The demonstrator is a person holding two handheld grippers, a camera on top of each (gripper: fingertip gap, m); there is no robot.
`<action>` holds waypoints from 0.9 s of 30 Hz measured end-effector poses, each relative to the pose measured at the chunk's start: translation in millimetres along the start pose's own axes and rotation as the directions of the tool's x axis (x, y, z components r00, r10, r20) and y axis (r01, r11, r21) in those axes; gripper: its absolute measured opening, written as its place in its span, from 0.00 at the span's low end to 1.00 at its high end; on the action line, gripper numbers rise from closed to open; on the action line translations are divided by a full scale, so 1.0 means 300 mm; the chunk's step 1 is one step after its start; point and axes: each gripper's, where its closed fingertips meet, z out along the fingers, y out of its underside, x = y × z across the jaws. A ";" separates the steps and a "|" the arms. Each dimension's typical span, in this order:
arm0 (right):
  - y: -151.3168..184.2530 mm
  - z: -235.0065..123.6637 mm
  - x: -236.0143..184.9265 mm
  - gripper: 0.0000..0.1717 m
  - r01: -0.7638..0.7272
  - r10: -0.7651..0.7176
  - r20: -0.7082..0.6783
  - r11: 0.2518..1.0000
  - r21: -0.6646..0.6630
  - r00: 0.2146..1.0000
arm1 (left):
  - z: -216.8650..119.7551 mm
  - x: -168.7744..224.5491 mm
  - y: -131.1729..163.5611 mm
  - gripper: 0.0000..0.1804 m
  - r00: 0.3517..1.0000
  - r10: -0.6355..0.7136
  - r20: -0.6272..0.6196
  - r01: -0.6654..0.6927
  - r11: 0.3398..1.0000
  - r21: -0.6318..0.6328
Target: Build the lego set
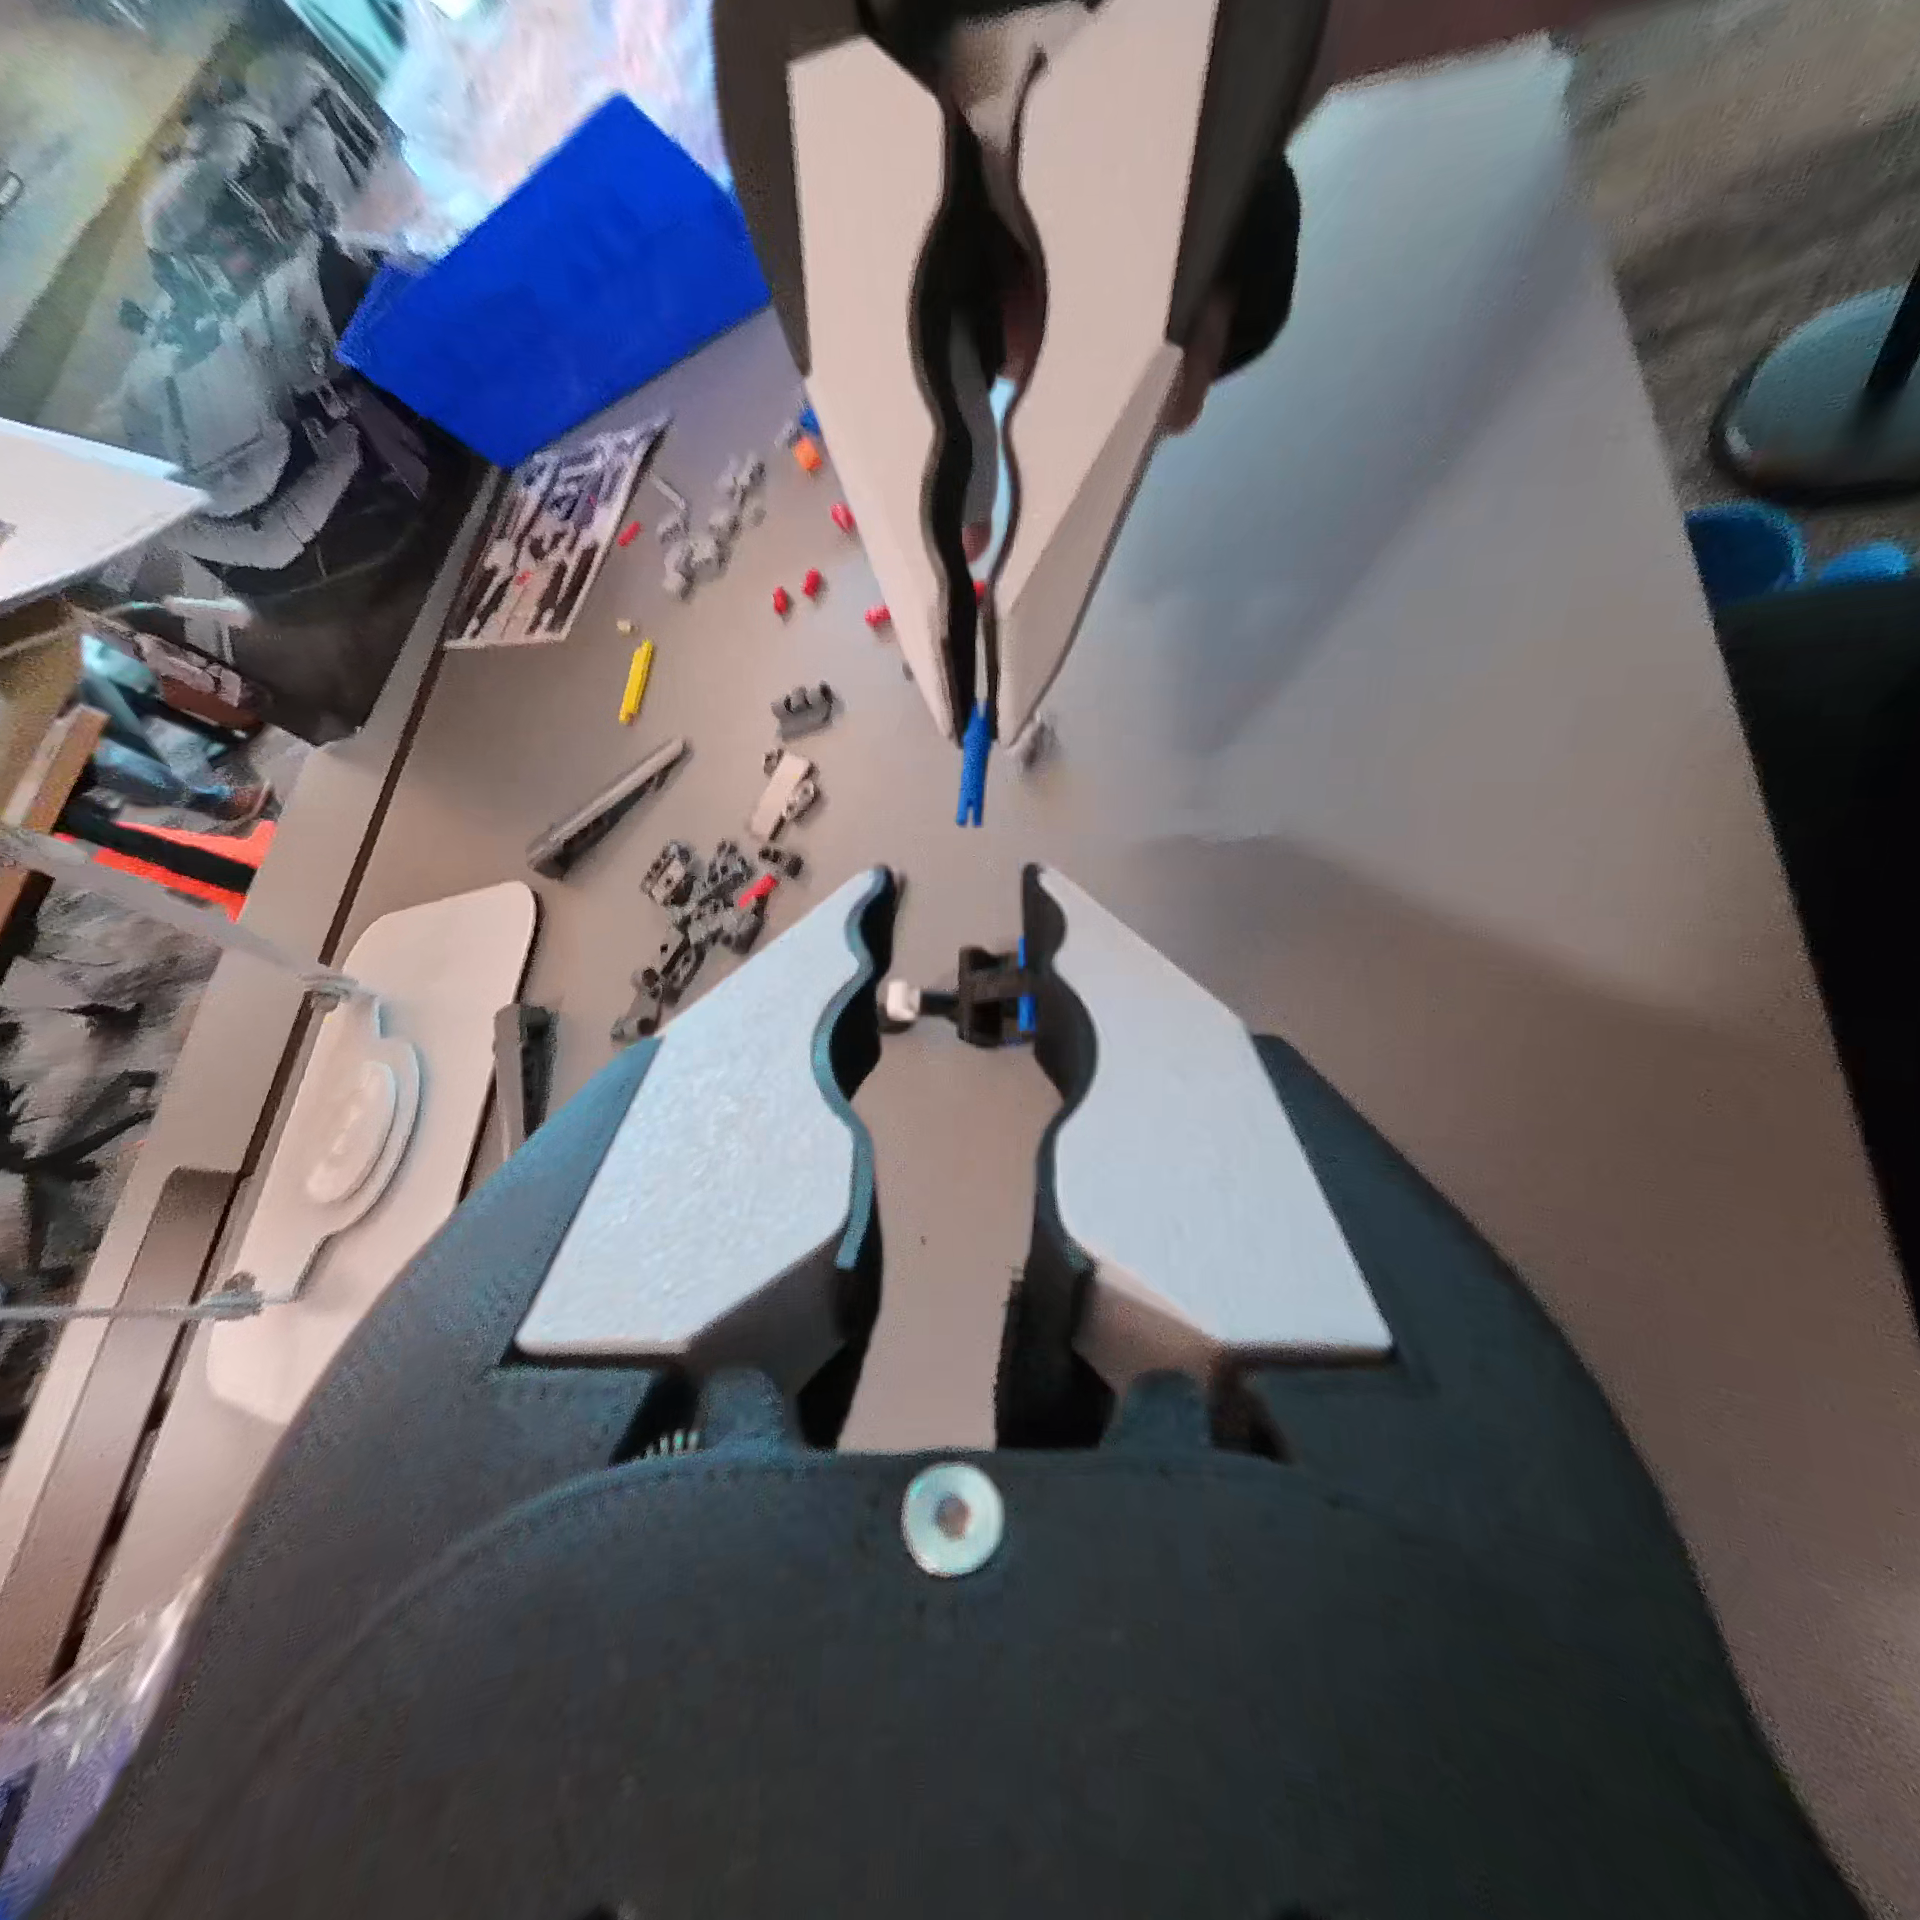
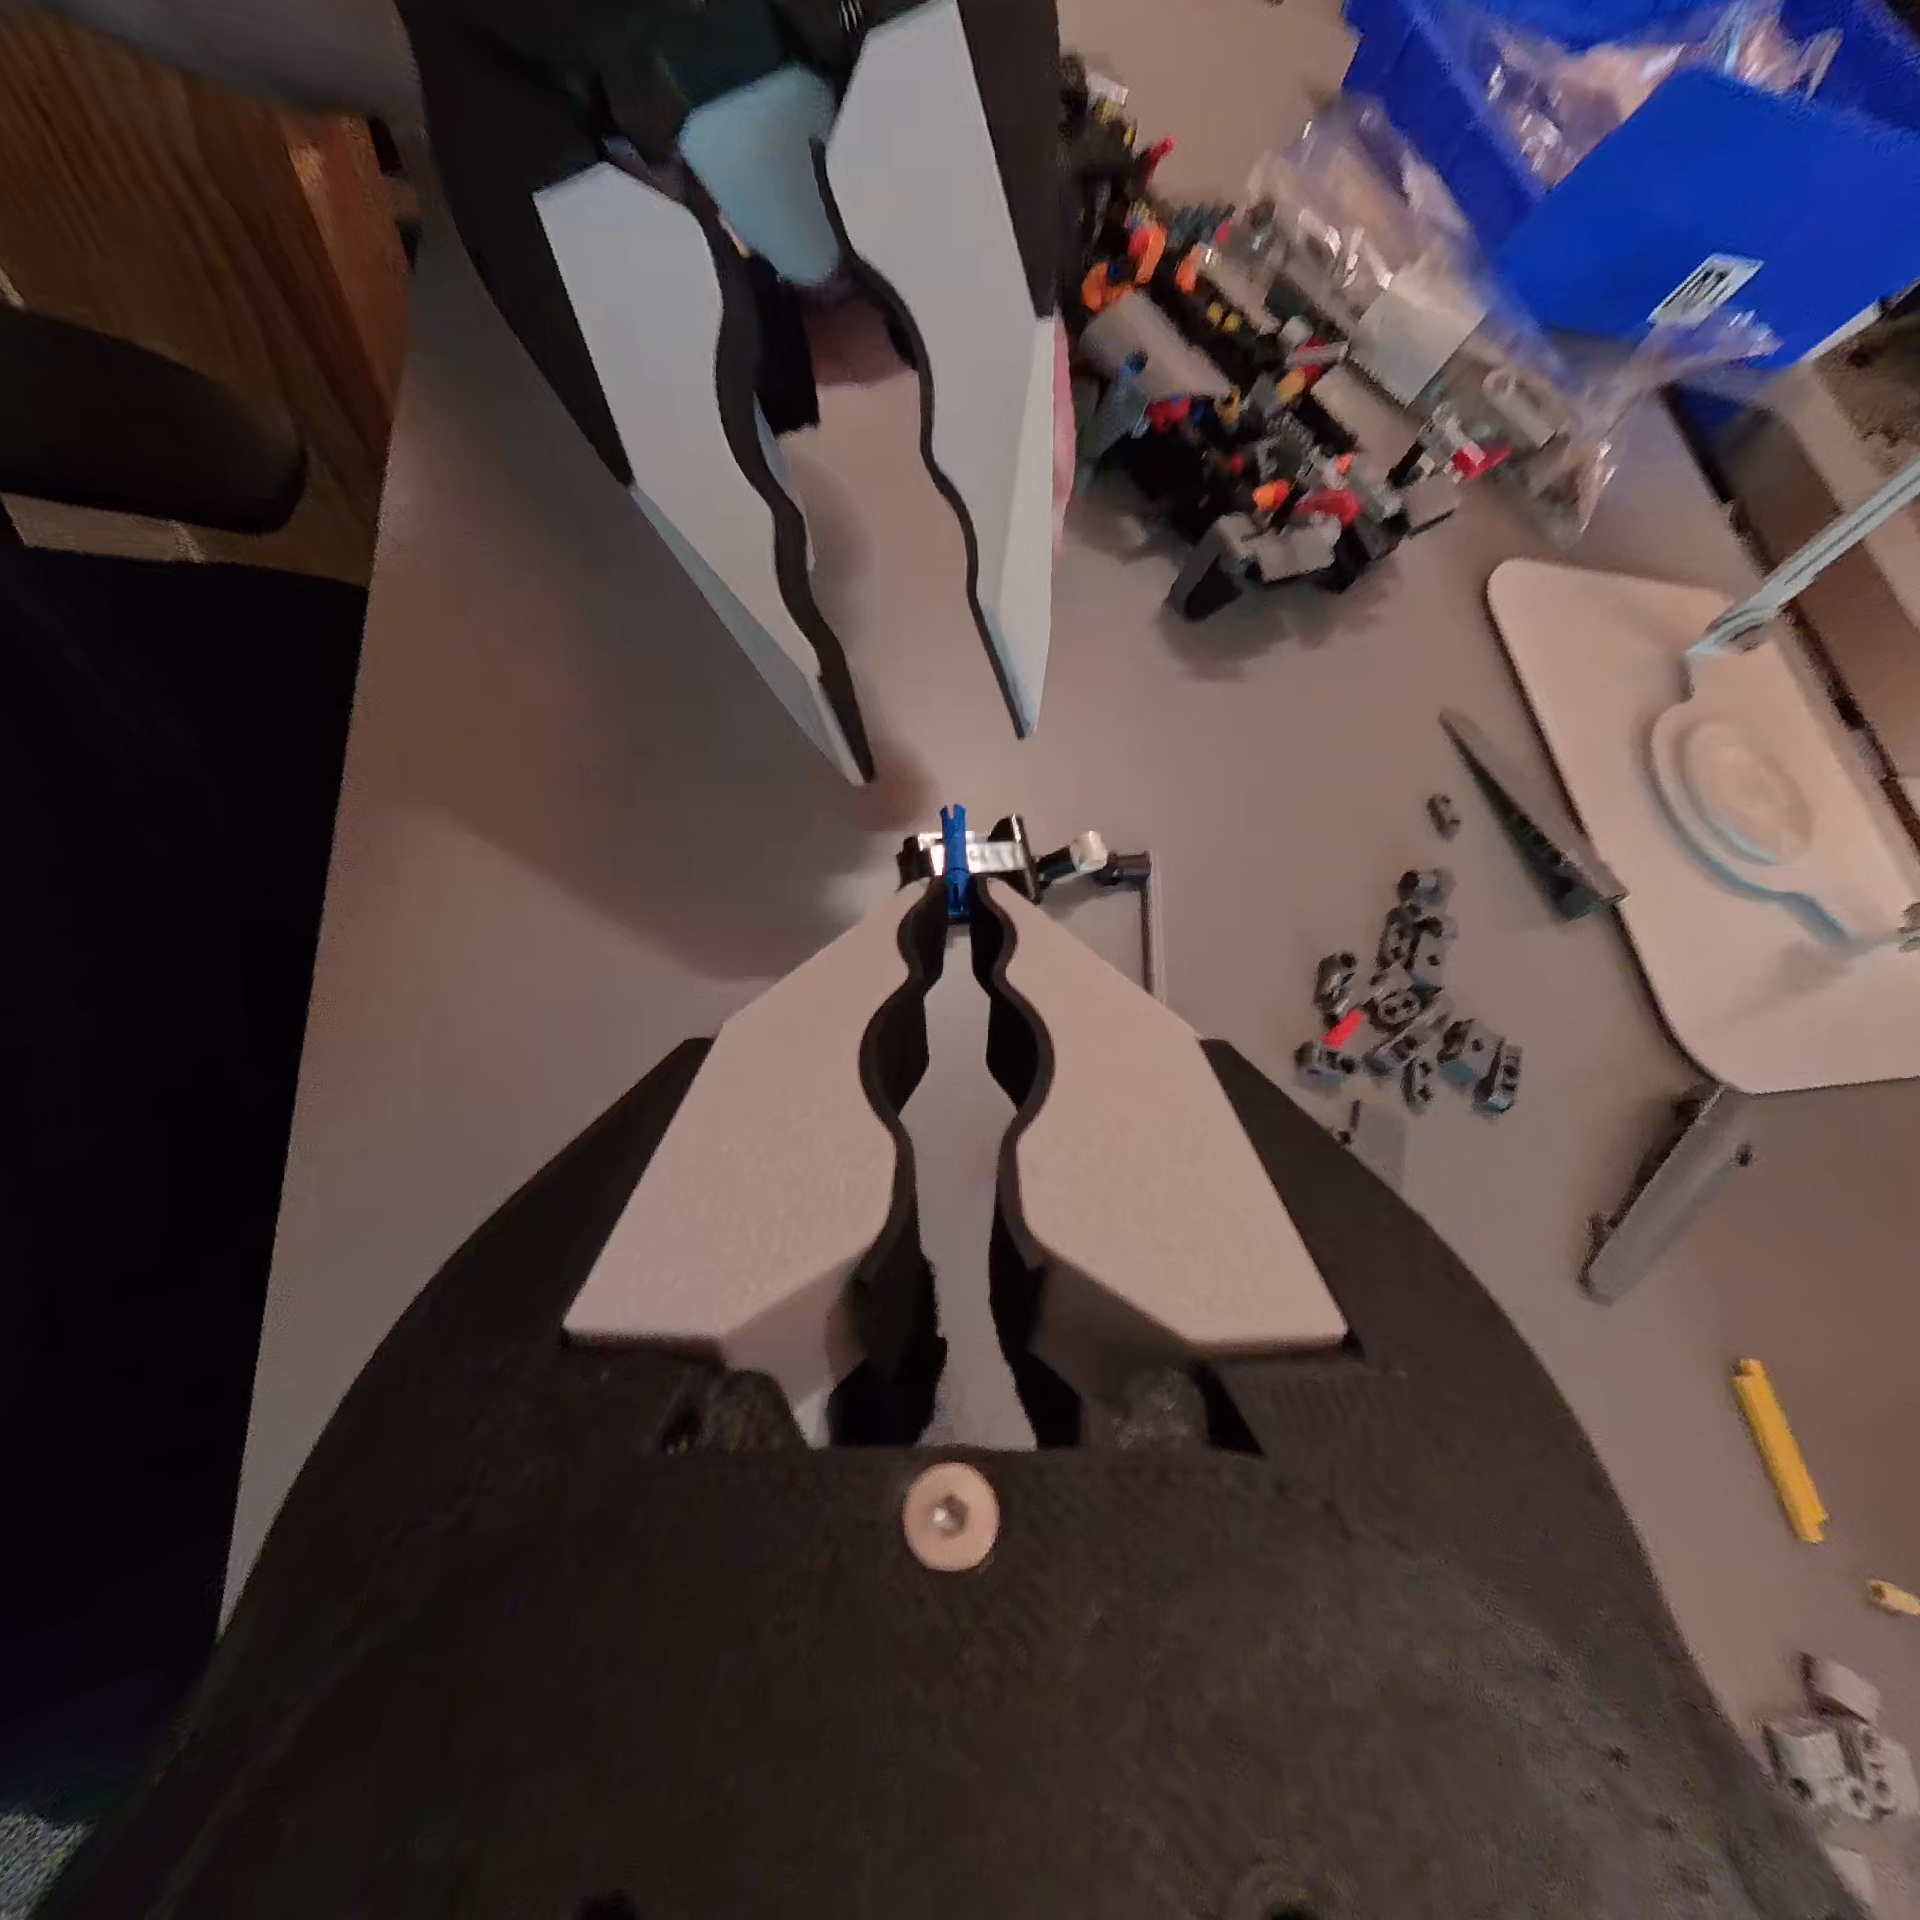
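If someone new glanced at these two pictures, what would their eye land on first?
Most likely the two grippers pointing tip to tip above the grey table. The right gripper is pinched on a small blue pin, while the left gripper stands open around a small black assembly that lies between its fingers. Next come the bright blue bin and the scattered grey, red and yellow building pieces on the table beside them.

Hobby or assembly workspace: grey table (image 1: 1351, 935) strewn with small plastic building-toy parts (image 2: 1403, 1029), blue storage bin (image 2: 1662, 208), printed instruction sheet (image 1: 551, 540).
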 end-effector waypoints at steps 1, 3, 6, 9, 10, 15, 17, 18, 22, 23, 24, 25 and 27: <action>0.018 0.015 -0.005 0.01 -0.005 0.005 0.004 1.000 -0.023 1.000 | -0.002 0.010 0.014 0.14 1.000 0.011 -0.005 -0.011 1.000 -0.018; 0.051 0.043 -0.011 0.01 -0.027 0.028 0.011 0.998 -0.064 1.000 | -0.004 0.032 0.036 0.17 0.999 0.025 -0.026 -0.026 0.999 -0.039; 0.074 0.073 -0.015 0.01 -0.048 0.050 0.021 0.995 -0.084 0.999 | 0.007 0.034 0.089 0.22 0.997 0.069 -0.031 -0.072 0.991 -0.108; 0.098 0.093 -0.012 0.01 -0.051 0.053 0.019 0.992 -0.116 0.998 | 0.025 0.034 0.135 0.24 0.995 0.095 -0.043 -0.101 0.980 -0.169; 0.104 0.098 -0.012 0.01 -0.048 0.052 0.021 0.991 -0.125 0.998 | 0.030 0.032 0.143 0.22 0.994 0.099 -0.044 -0.105 0.978 -0.181; 0.108 0.106 -0.008 0.01 -0.059 0.064 0.035 0.991 -0.120 0.997 | 0.051 0.042 0.164 0.24 0.995 0.042 -0.089 -0.061 0.975 -0.216; 0.109 0.109 -0.008 0.01 -0.065 0.070 0.041 0.991 -0.120 0.997 | 0.058 0.048 0.170 0.24 0.994 0.033 -0.101 -0.055 0.974 -0.218; 0.110 0.111 -0.007 0.01 -0.063 0.068 0.040 0.991 -0.118 0.997 | 0.062 0.048 0.168 0.23 0.995 0.026 -0.101 -0.047 0.976 -0.214; 0.103 0.116 -0.007 0.01 -0.074 0.079 0.039 0.992 -0.105 0.996 | 0.079 0.039 0.172 0.19 0.995 0.005 -0.096 -0.027 0.975 -0.219; 0.101 0.116 -0.006 0.01 -0.081 0.085 0.037 0.992 -0.101 0.996 | 0.082 0.040 0.173 0.17 0.995 0.004 -0.099 -0.025 0.975 -0.219; 0.099 0.118 -0.005 0.01 -0.087 0.091 0.036 0.992 -0.096 0.995 | 0.086 0.038 0.172 0.17 0.995 0.002 -0.096 -0.022 0.976 -0.216; 0.099 0.119 -0.005 0.01 -0.091 0.094 0.032 0.991 -0.093 0.995 | 0.088 0.035 0.173 0.17 0.996 0.000 -0.094 -0.021 0.976 -0.217; 0.102 0.118 -0.001 0.01 -0.095 0.098 0.023 0.991 -0.095 0.995 | 0.089 0.033 0.174 0.16 0.995 -0.001 -0.099 -0.021 0.976 -0.219</action>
